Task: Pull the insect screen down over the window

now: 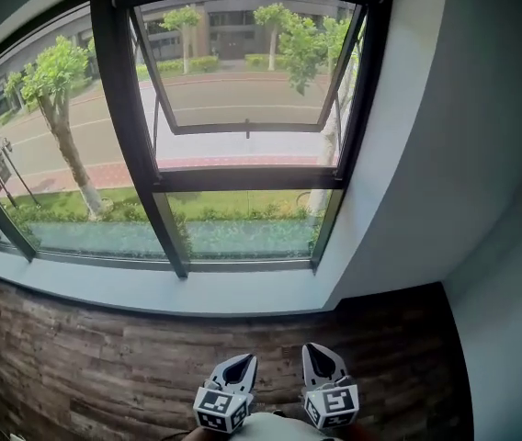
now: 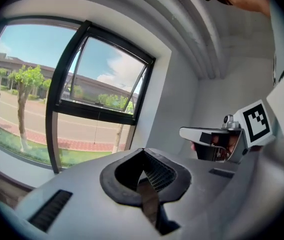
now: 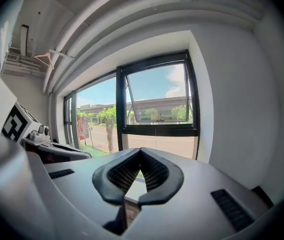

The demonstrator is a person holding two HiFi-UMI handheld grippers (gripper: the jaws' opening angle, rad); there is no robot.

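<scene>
White wall and a dark plank floor frame a black-framed window set in a deep recess above a pale sill. The window stands upright, with its long axis vertical in the bay straight ahead, while more glazing runs off to the left. A transom splits this bay. The upper sash is hinged at the top and tilted outward, and the lower pane is fixed. Street and trees show clearly through both panes. The insect screen cannot be made out in any view.

The person holds the left gripper and the right gripper side by side, low over the floor. Both point toward the window and are well apart from it, with the sill and a strip of floor between. The left gripper's own view shows its jaws pressed together with nothing between them. The right gripper's view shows the same, closed and empty.
</scene>
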